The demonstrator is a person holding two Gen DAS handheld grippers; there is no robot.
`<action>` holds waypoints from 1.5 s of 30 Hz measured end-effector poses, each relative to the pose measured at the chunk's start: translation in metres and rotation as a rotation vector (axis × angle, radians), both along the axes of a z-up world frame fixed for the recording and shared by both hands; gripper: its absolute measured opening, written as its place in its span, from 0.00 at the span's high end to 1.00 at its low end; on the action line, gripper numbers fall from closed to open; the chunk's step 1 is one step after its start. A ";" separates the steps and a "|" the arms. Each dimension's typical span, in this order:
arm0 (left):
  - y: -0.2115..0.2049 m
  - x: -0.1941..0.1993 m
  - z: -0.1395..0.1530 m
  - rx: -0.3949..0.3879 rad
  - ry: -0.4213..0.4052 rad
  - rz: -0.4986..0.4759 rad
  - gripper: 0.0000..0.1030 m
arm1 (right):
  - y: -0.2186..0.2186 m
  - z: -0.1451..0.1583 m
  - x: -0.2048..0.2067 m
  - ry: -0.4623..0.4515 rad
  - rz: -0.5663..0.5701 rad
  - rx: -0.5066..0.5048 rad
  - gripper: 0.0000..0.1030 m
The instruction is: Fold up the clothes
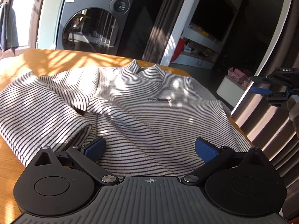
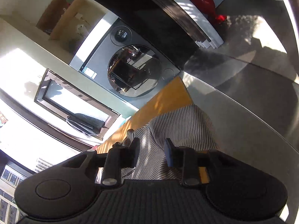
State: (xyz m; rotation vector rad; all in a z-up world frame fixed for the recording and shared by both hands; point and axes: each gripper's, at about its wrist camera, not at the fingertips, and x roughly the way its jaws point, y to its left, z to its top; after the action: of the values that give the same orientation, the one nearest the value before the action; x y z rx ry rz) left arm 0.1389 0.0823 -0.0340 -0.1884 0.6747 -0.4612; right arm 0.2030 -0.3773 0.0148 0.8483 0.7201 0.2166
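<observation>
Striped sweater spread front-up on wooden table, one sleeve folded across at the left, collar toward the washing machine. Left gripper poised over the near hem, jaws wide apart, nothing clamped. Right gripper off the table's right side, rolled sideways, jaws slightly parted, empty.

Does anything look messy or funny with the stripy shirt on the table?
A little. The striped shirt lies face up on the wooden table, but one sleeve is flopped over in a rumpled heap, and the shirt's other side hangs off the table edge. Nothing looks torn or spilled.
</observation>
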 end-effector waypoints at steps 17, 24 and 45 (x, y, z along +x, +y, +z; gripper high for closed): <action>0.043 -0.009 0.016 0.681 -0.167 0.087 0.92 | 0.187 0.026 -0.009 -0.253 0.457 -0.390 0.53; 0.053 -0.016 0.070 0.391 -0.216 0.120 0.94 | 0.277 0.018 -0.003 -0.267 0.658 -0.313 0.53; 0.025 -0.027 0.077 0.287 -0.267 0.069 0.94 | 0.295 0.043 0.008 -0.369 0.589 -0.261 0.54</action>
State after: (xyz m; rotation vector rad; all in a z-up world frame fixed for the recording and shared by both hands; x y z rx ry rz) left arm 0.1121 0.1078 0.0428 0.1194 0.4640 -0.3114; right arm 0.2114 -0.0825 0.0581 0.3142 0.6159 0.7684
